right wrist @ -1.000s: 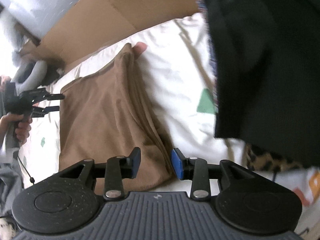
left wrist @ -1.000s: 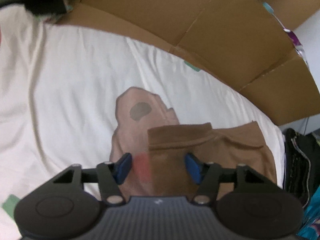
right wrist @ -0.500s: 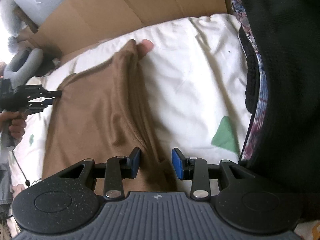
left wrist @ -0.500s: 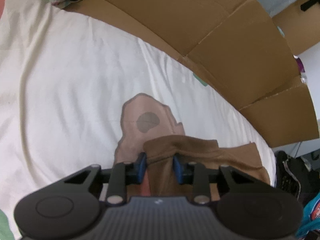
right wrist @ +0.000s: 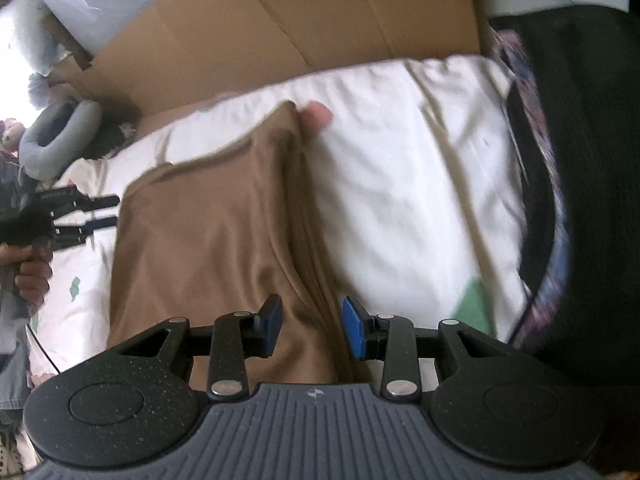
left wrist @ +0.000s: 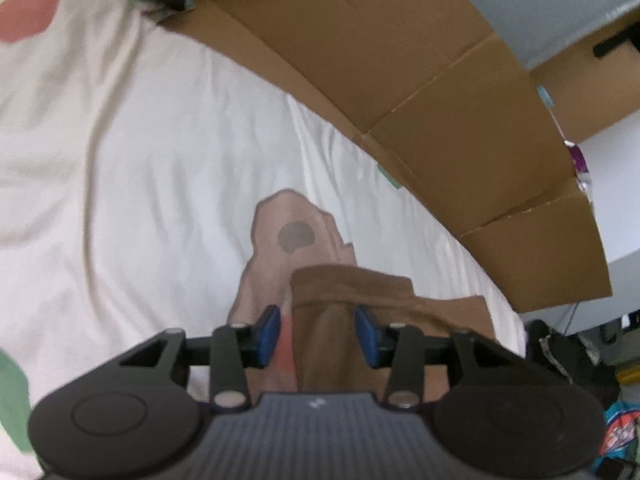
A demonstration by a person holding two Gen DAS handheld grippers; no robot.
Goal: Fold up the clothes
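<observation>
Left wrist view: the left gripper (left wrist: 316, 334) is seen over a brown garment (left wrist: 360, 312) laid on a white bedsheet (left wrist: 160, 184). The jaws are opening, with the garment's hemmed edge between the blue pads but no longer pinched, which suggests a corner just set down for a fold. A printed brown patch (left wrist: 288, 236) on the sheet shows just beyond the hem. Flattened cardboard (left wrist: 420, 92) is propped along the far side of the bed; nothing is seen in it.

Right wrist view: the right gripper (right wrist: 312, 328) is held low over the garment's near end, jaws part-way open astride a raised ridge of cloth; whether the pads press it cannot be told. The garment lies spread across the sheet toward the other gripper, held in a hand (right wrist: 30, 276) at the far edge, evidently so both ends can be worked together. A dark garment (right wrist: 580, 160) lies alongside, right of the sheet.
</observation>
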